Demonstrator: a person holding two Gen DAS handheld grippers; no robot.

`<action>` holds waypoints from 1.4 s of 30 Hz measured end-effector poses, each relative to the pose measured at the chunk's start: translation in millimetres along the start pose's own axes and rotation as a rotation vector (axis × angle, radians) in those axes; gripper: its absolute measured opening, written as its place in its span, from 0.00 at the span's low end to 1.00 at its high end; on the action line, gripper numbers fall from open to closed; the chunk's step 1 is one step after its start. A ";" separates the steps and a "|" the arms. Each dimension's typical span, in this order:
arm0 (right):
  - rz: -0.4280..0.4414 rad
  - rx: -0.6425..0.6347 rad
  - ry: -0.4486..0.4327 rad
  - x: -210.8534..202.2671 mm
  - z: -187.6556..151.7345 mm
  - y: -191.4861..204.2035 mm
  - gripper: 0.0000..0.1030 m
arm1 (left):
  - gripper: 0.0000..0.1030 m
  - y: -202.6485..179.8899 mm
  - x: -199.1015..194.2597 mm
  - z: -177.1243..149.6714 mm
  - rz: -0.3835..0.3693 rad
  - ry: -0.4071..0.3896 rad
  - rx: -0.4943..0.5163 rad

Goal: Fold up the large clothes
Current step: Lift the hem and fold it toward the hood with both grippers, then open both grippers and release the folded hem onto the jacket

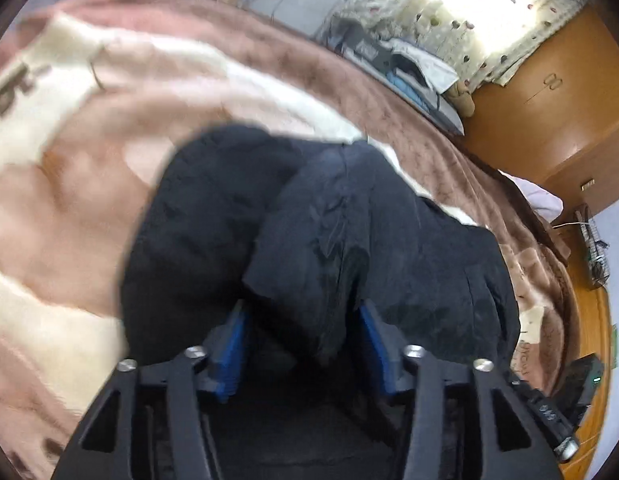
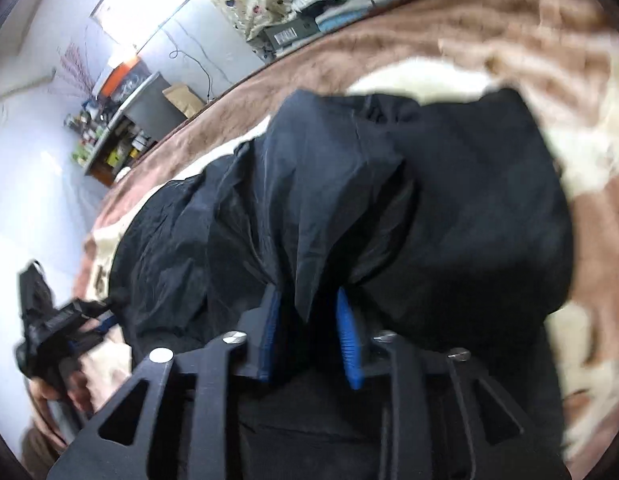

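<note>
A large black garment (image 1: 389,248) lies bunched on a brown and cream blanket (image 1: 89,168). In the left wrist view my left gripper (image 1: 303,312) stands open, its blue pads (image 1: 233,344) wide apart, and a loose fold of the garment hangs between them. The right wrist view shows the garment (image 2: 449,208) heaped in front of my right gripper (image 2: 309,300). Its blue pads (image 2: 349,340) stand a little apart with a narrow ridge of the cloth between them. At that view's lower left my left gripper (image 2: 89,316) sits in a hand at the garment's edge.
The blanket (image 2: 509,40) covers a bed. Folded clothes and boxes (image 1: 405,64) are piled along its far side under a patterned curtain (image 1: 469,12). A wooden wardrobe (image 1: 549,112) stands to the right, and a cluttered shelf (image 2: 117,140) stands against the white wall.
</note>
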State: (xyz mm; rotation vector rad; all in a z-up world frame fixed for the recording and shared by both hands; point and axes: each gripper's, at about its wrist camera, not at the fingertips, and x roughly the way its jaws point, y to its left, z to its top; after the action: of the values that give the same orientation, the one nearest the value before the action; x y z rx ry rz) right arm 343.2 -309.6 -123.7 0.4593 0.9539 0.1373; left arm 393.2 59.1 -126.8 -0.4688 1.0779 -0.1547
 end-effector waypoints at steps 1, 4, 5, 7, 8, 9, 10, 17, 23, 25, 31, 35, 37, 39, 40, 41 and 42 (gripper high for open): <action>-0.030 -0.026 -0.031 -9.1 1.2 3.4 0.30 | 0.55 -2.6 -13.7 -1.2 0.030 -0.044 0.036; -0.131 -0.100 -0.169 -37.9 4.5 16.0 0.30 | 0.55 -15.9 -50.5 -1.4 0.097 -0.186 0.124; -0.143 -0.118 -0.215 -45.1 6.8 21.5 0.30 | 0.55 -20.5 -57.9 0.9 0.084 -0.206 0.129; -0.161 -0.178 -0.257 -46.0 12.2 34.9 0.31 | 0.55 -34.0 -68.7 6.7 0.056 -0.243 0.146; -0.159 -0.218 -0.241 -39.0 16.5 41.1 0.35 | 0.56 -42.3 -68.8 8.6 0.039 -0.255 0.164; -0.168 -0.245 -0.223 -29.1 20.8 45.3 0.36 | 0.61 -50.3 -63.7 10.6 0.019 -0.243 0.182; -0.182 -0.256 -0.212 -21.6 22.8 47.4 0.36 | 0.64 -57.5 -54.5 14.1 0.019 -0.223 0.198; -0.273 -0.303 -0.059 43.7 6.5 27.1 0.38 | 0.64 -63.2 24.0 3.6 0.183 -0.069 0.280; -0.260 -0.287 -0.051 59.0 -8.7 8.0 0.44 | 0.77 -28.9 46.9 -4.8 0.175 -0.033 0.245; -0.269 -0.275 -0.051 62.0 -9.4 4.2 0.50 | 0.77 -29.0 49.6 -6.5 0.185 -0.035 0.261; -0.249 -0.202 -0.072 32.3 -0.8 9.3 0.53 | 0.76 -30.1 32.8 -3.8 0.179 -0.042 0.201; -0.159 -0.277 -0.243 -13.5 -10.0 45.4 0.54 | 0.75 -51.0 -3.5 -13.2 0.159 -0.150 0.275; -0.074 -0.306 -0.223 -13.0 -14.6 61.6 0.54 | 0.75 -63.3 -10.5 -22.0 0.106 -0.144 0.307; -0.076 -0.352 -0.175 1.0 -21.7 75.7 0.54 | 0.75 -71.7 -4.0 -30.0 0.081 -0.099 0.324; -0.093 -0.389 -0.158 11.0 -27.4 81.2 0.54 | 0.75 -74.8 0.2 -32.8 0.101 -0.093 0.343; -0.107 -0.405 -0.125 22.4 -31.7 82.8 0.54 | 0.75 -77.3 6.3 -35.8 0.126 -0.081 0.367; -0.131 -0.406 -0.078 36.0 -35.0 81.7 0.54 | 0.76 -76.2 14.9 -38.1 0.157 -0.059 0.373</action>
State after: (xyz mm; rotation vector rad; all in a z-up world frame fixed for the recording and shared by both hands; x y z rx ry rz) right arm 342.6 -214.1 -132.4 0.0276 0.8497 0.1878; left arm 374.8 -25.2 -120.1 -0.0531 0.9958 -0.1972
